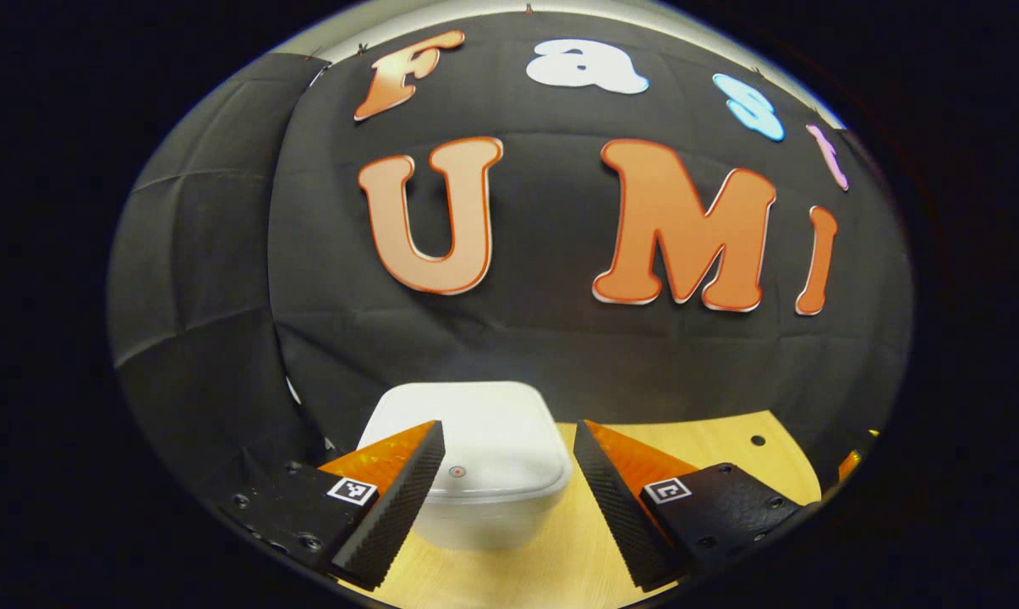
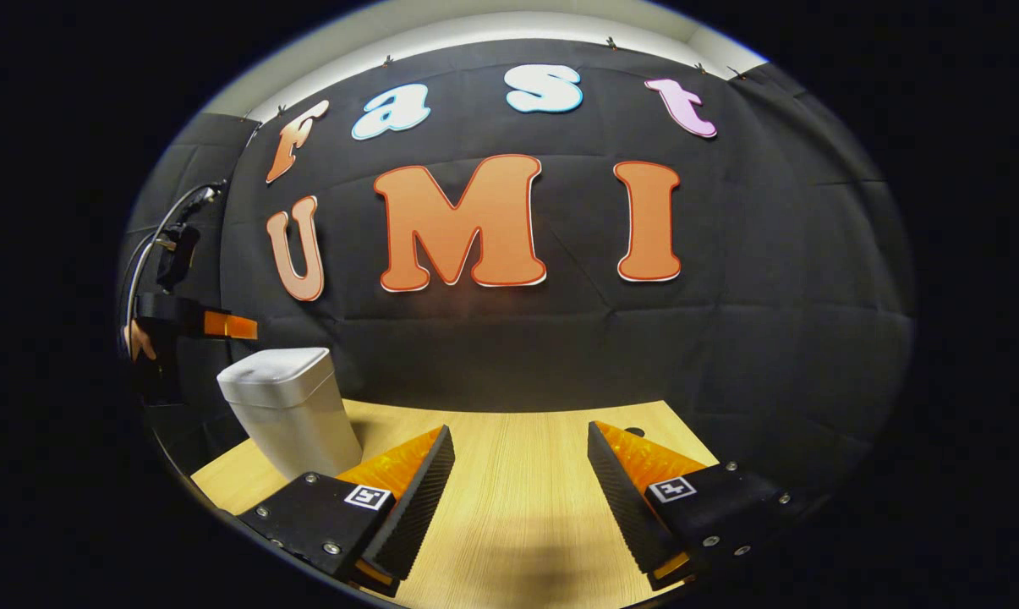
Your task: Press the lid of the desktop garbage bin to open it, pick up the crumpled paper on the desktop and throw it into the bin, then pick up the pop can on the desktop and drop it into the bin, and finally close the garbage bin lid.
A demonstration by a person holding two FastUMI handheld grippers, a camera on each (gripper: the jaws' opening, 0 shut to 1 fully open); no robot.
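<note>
In the left gripper view, the left gripper (image 1: 509, 482) hangs above the white garbage bin (image 1: 475, 474), its two fingers spread wide apart with nothing between them but the bin's closed lid (image 1: 467, 436) seen from above. The lid is flat and rounded at the corners, with a small red dot (image 1: 457, 472) near its front edge, and the bin stands on the light wooden table (image 1: 703, 440), close to the black cloth wall behind it. A small dark hole (image 1: 758, 441) shows in the table to the right of the bin. In the right gripper view, the right gripper (image 2: 517, 499) is held low over a bare stretch of the table (image 2: 517, 474), fingers likewise released and gripping nothing. The bin (image 2: 289, 410) stands off to the left there, upright, lid down, near the table's left edge. Above and just left of it the left gripper (image 2: 221, 325) shows from the side, held by a hand (image 2: 141, 340) at the view's edge, with a cable (image 2: 158, 233) looping up behind it; it is apart from the lid, not touching.
</note>
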